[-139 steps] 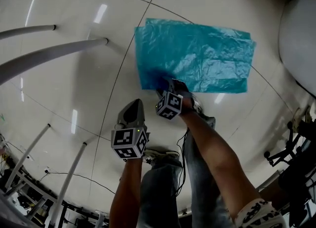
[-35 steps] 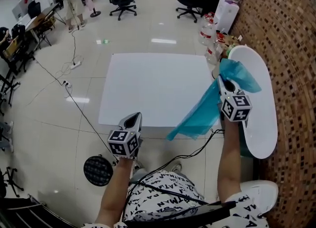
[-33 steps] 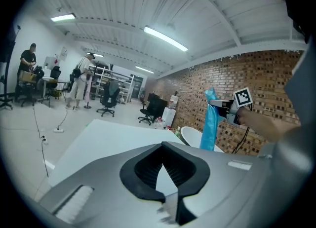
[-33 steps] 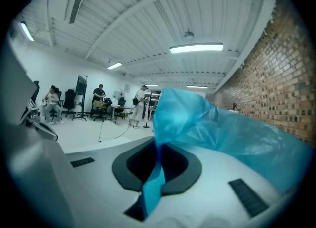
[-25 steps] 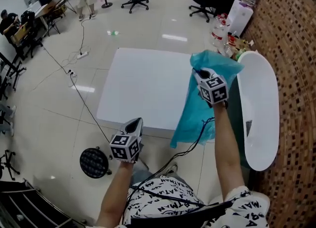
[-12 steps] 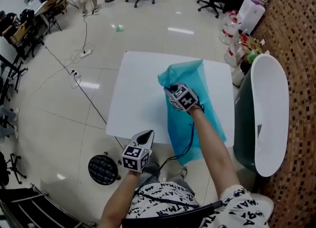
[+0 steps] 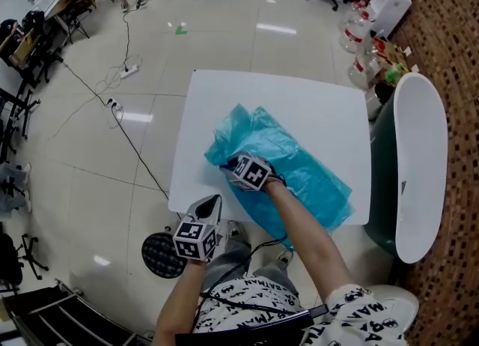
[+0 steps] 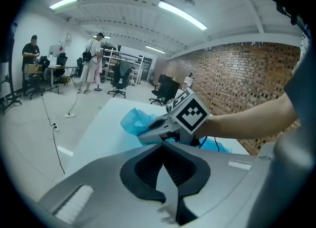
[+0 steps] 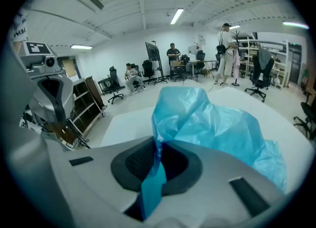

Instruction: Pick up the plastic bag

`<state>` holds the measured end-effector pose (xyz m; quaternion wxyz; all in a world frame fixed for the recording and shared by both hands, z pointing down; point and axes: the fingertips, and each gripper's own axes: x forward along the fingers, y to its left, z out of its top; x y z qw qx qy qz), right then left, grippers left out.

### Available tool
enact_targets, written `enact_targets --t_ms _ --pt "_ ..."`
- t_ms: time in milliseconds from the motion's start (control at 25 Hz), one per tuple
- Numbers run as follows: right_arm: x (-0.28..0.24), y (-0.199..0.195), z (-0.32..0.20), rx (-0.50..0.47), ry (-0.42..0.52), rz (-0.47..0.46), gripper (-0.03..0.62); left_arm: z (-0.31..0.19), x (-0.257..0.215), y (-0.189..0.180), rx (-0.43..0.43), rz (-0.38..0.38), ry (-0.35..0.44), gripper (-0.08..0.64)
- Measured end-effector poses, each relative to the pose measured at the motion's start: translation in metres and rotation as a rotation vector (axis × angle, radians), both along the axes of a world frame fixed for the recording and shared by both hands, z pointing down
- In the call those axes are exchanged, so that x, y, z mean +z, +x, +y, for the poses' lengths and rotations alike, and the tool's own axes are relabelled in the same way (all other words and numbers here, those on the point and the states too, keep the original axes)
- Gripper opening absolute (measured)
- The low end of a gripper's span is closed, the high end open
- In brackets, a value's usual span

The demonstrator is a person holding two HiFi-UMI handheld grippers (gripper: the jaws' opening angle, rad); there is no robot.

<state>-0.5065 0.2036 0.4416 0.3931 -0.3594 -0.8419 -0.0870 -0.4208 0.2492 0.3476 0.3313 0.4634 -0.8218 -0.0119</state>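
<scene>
The teal plastic bag (image 7: 299,168) lies crumpled across the white table (image 7: 299,105), one end trailing toward the near right corner. My right gripper (image 7: 228,163) sits low over the bag's left end. In the right gripper view a strip of the bag (image 9: 212,123) is pinched between the jaws of that gripper (image 9: 158,145), which are opening slightly. My left gripper (image 7: 210,201) hangs shut and empty just off the table's near edge. The left gripper view looks past its closed jaws (image 8: 163,145) at the right gripper (image 8: 143,135) and the bag (image 8: 133,121).
A white oval top (image 7: 419,172) and a dark green bin (image 7: 378,187) stand right of the table by the brick wall. Water bottles (image 7: 359,60) stand behind them. A round black object (image 7: 159,255) sits on the floor near my legs, and a cable (image 7: 120,127) runs across the floor.
My right gripper has carried the bag from beside the oval top leftward and down onto the table, where it now lies spread. The left gripper has stayed near the table's front edge.
</scene>
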Motion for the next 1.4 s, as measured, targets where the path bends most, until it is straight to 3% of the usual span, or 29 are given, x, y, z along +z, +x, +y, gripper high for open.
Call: enact_targets --t_ms 40,80,120,280,440,600,760,880,960,1120,1240,1400 --pt "0.004 0.001 0.005 0.003 -0.018 0.013 0.034 0.003 0.002 -0.004 -0.005 0.002 -0.002 0.002" --pt "0.006 0.001 0.01 0.008 -0.036 0.026 0.111 0.006 0.004 -0.007 -0.009 0.003 -0.003 0.002" --pt "0.007 0.002 0.013 0.016 -0.056 0.037 0.233 0.008 0.007 -0.012 -0.012 0.003 -0.004 0.002" --pt "-0.021 0.008 -0.005 0.135 -0.154 -0.005 0.264 0.006 0.011 -0.031 0.005 -0.014 -0.008 0.002" --pt "-0.056 0.05 -0.071 0.431 -0.227 -0.087 0.264 -0.026 0.019 -0.05 0.124 -0.083 -0.011 0.002" --pt "-0.055 0.127 -0.139 0.756 -0.116 -0.109 0.264 -0.075 0.044 -0.062 0.303 -0.132 -0.034 0.002" --pt "-0.02 0.221 -0.198 1.054 0.007 -0.006 0.264 -0.11 0.089 -0.061 0.458 -0.114 -0.181 0.002" --pt "0.026 0.297 -0.233 1.239 0.035 0.173 0.265 -0.117 0.132 -0.04 0.562 -0.069 -0.339 0.002" --pt "0.046 0.325 -0.242 1.276 0.024 0.263 0.265 -0.115 0.142 -0.029 0.594 -0.06 -0.385 0.002" --pt "0.049 0.324 -0.255 1.229 0.043 0.281 0.262 -0.113 0.142 -0.023 0.575 -0.07 -0.393 0.002" --pt "0.05 0.296 -0.265 1.189 0.046 0.266 0.262 -0.098 0.143 -0.03 0.505 -0.052 -0.398 0.002" --pt "0.046 0.231 -0.278 1.126 0.046 0.237 0.262 -0.067 0.139 -0.046 0.375 -0.031 -0.397 0.002"
